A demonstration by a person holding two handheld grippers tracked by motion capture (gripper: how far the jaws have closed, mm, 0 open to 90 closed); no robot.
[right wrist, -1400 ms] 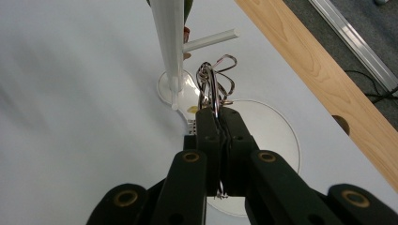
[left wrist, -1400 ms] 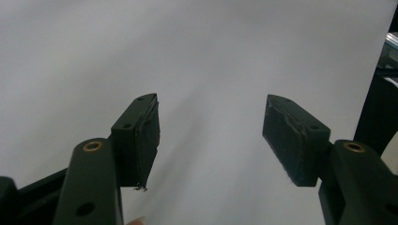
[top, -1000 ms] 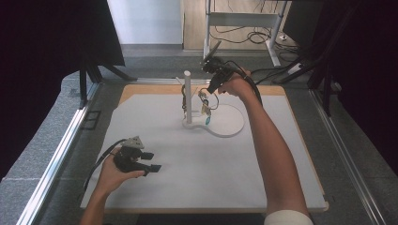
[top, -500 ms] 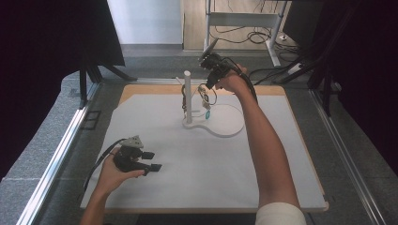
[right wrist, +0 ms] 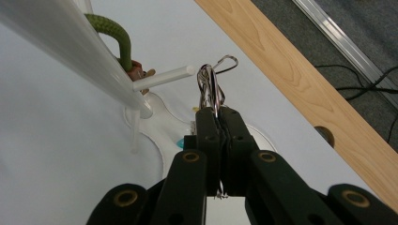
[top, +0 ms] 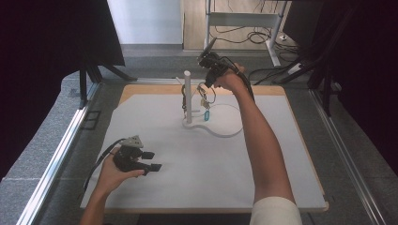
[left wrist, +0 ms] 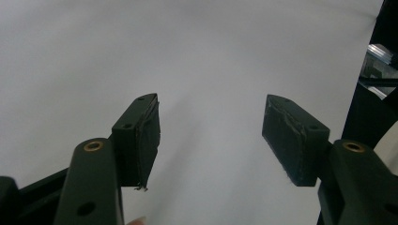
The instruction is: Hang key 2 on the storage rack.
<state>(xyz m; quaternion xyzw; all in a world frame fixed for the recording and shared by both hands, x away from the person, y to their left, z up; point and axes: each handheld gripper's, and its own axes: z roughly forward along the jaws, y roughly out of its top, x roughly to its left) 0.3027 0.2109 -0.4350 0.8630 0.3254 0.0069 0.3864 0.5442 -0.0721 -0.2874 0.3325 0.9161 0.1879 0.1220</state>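
A white stand has an upright post point(top: 187, 93) with short side pegs point(right wrist: 162, 77) on a flat curved base point(top: 224, 132). My right gripper point(top: 208, 83) hovers just right of the post, shut on a metal key ring point(right wrist: 213, 84) at peg height. Keys and a blue tag point(top: 207, 116) dangle from the ring over the base. A green loop point(right wrist: 115, 35) hangs on the post behind the peg. At the table's front left my left gripper point(top: 151, 160) rests open, with bare white mat between its pads point(left wrist: 141, 136).
The white mat point(top: 263, 154) covers a wooden board whose strip point(right wrist: 300, 79) shows along the far edge. Metal rails point(top: 56, 159) run down both sides of the table. Cables lie on the floor beyond the far edge.
My right gripper has lifted a little with the key bunch, which now hangs closer to the post. The left gripper has stayed where it was.
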